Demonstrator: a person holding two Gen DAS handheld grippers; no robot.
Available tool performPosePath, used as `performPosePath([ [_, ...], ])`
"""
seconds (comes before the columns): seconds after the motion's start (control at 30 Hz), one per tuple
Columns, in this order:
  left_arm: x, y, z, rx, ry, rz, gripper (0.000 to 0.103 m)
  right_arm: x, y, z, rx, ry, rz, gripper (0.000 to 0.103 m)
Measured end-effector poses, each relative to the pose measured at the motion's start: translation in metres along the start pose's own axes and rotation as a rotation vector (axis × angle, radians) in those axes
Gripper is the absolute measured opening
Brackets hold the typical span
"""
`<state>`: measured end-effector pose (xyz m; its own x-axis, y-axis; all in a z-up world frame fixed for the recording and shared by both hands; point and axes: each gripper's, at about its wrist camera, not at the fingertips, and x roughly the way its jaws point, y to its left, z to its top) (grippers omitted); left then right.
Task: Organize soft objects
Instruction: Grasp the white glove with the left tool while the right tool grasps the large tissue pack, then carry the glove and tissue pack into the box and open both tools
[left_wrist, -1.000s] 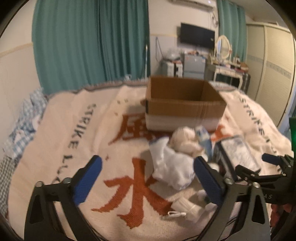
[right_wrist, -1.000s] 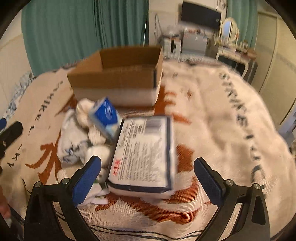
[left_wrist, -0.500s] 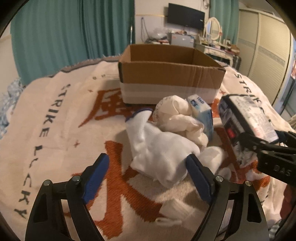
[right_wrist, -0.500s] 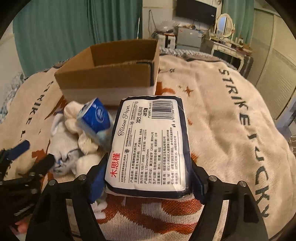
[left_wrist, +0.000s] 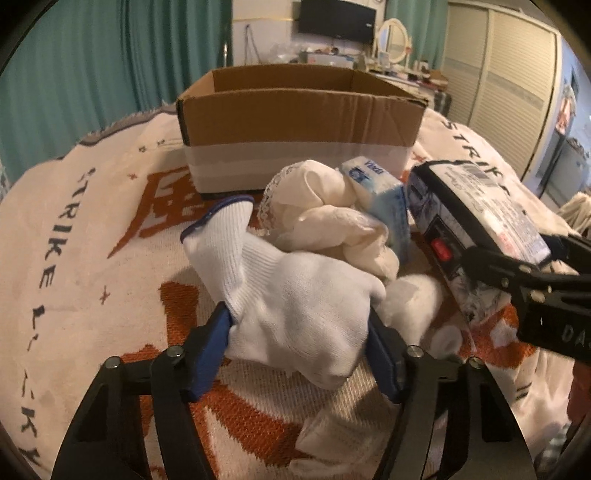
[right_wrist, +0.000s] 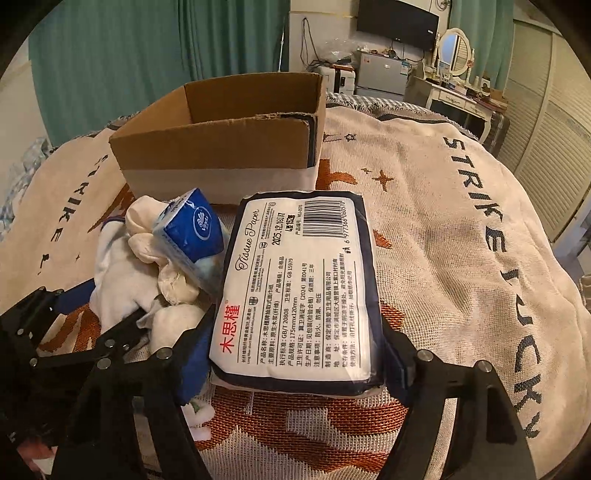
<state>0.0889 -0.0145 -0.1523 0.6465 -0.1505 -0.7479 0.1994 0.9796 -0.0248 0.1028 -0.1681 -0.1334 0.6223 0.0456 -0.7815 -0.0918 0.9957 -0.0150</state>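
Curtains (left_wrist: 110, 66) in teal hang at the far left behind a cream woven blanket (left_wrist: 92, 229) lettered in dark grey and orange, which covers the whole working surface. On it stands an open cardboard box (left_wrist: 295, 110), its lower wall wrapped in pale tape; its inside floor is hidden by the near wall.

Just in front of the box lies the heap of soft things. The left gripper (left_wrist: 299, 347) is clamped on a white knitted glove (left_wrist: 295, 295) with a blue cuff, one blue pad pressing each side of it. Behind the glove, touching it, sits a crumpled cream cloth (left_wrist: 332, 218), and a small blue tissue pack (left_wrist: 384, 192) leans against that cloth. More white fabric (left_wrist: 413, 299) lies low beside the glove; what it is cannot be made out.

Right of the heap, the right gripper (right_wrist: 295, 350) grips a large flat tissue paper pack (right_wrist: 299, 280) by its near end, pads against both long edges, its far end just in front of the box. The pack's underside is hidden.

Beyond the blanket a television (right_wrist: 397, 24), an oval mirror (right_wrist: 452, 48) on a dresser and louvred wardrobe doors (right_wrist: 546, 140) fill the right side. The lens rim cuts off every corner.
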Motion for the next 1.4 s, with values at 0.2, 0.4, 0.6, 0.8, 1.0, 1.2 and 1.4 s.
performPosePath([
  [0.2,-0.03,0.012,-0.002,-0.034,-0.027,0.016,0.061,-0.03,0.002,0.001,-0.008,-0.061,0.033,0.076],
  [0.4,-0.083,0.015,0.005,-0.055,-0.118,0.039,0.061,-0.076,0.003,0.001,-0.008,-0.136,0.055,0.076],
  [0.6,-0.126,0.015,0.02,-0.045,-0.21,0.027,0.061,-0.129,0.004,0.011,-0.012,-0.235,0.054,0.076],
  [0.8,-0.147,0.017,0.054,-0.025,-0.264,0.002,0.061,-0.172,-0.002,0.045,-0.018,-0.345,0.052,0.076],
  [1.0,-0.131,0.01,0.103,0.01,-0.289,-0.023,0.061,-0.177,-0.004,0.099,-0.037,-0.41,0.057,0.076],
  [1.2,-0.087,0.009,0.152,0.072,-0.324,-0.002,0.061,-0.139,0.001,0.169,-0.068,-0.409,0.094,0.076],
  [1.4,-0.005,0.029,0.191,0.071,-0.271,0.028,0.061,-0.05,-0.001,0.209,-0.039,-0.328,0.145,0.076],
])
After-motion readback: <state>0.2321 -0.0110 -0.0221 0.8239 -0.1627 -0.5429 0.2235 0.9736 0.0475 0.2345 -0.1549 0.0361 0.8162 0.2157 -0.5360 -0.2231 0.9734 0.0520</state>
